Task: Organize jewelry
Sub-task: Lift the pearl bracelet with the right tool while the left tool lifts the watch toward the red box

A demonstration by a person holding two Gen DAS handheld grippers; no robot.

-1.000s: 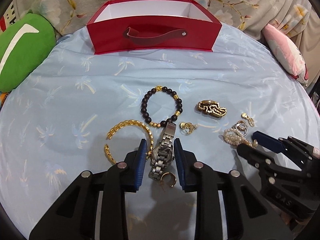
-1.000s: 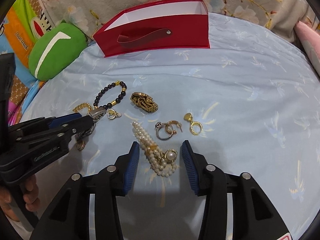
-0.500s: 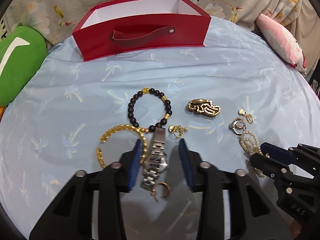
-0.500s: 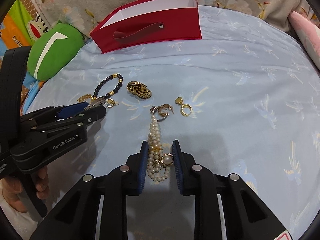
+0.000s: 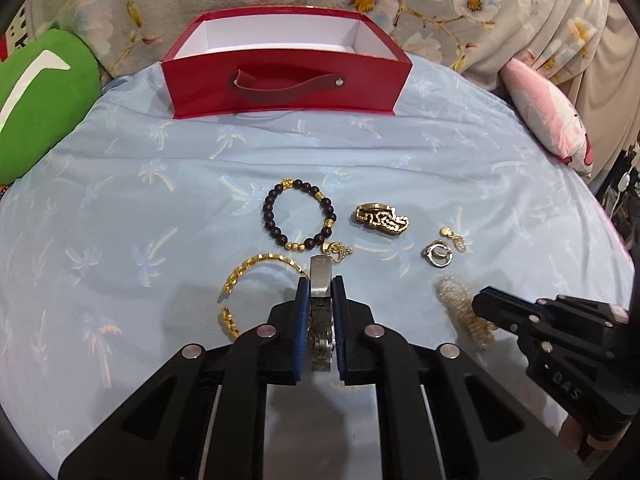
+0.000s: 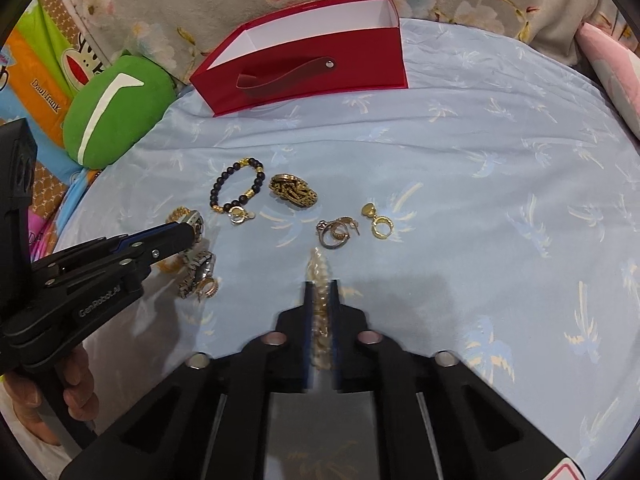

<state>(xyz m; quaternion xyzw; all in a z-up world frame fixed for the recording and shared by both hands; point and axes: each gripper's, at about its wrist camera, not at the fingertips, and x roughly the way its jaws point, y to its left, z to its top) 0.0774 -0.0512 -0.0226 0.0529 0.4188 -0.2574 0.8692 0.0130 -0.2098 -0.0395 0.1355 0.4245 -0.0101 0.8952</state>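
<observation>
My left gripper (image 5: 320, 282) is shut on a silver metal watch (image 5: 320, 280) that lies on the light blue cloth; the watch also shows in the right wrist view (image 6: 198, 270). My right gripper (image 6: 321, 285) is shut on a pearl strand (image 6: 320, 280), blurred in the left wrist view (image 5: 460, 304). A red open box (image 5: 286, 80) with a strap handle stands at the back. A dark bead bracelet (image 5: 298, 218), a gold chain bangle (image 5: 244, 284), a gold chain piece (image 5: 382, 218), rings (image 5: 438, 254) and earrings (image 6: 378, 222) lie between.
A green cushion (image 5: 40, 96) sits at the left edge and a pink cushion (image 5: 548, 116) at the right edge. Floral fabric hangs behind the box. A small gold pendant (image 5: 338, 250) lies just ahead of the watch.
Both grippers have closed: the left on the watch, the right on the pearl strand. The pearl strand has been drawn into a straight line between the right fingers.
</observation>
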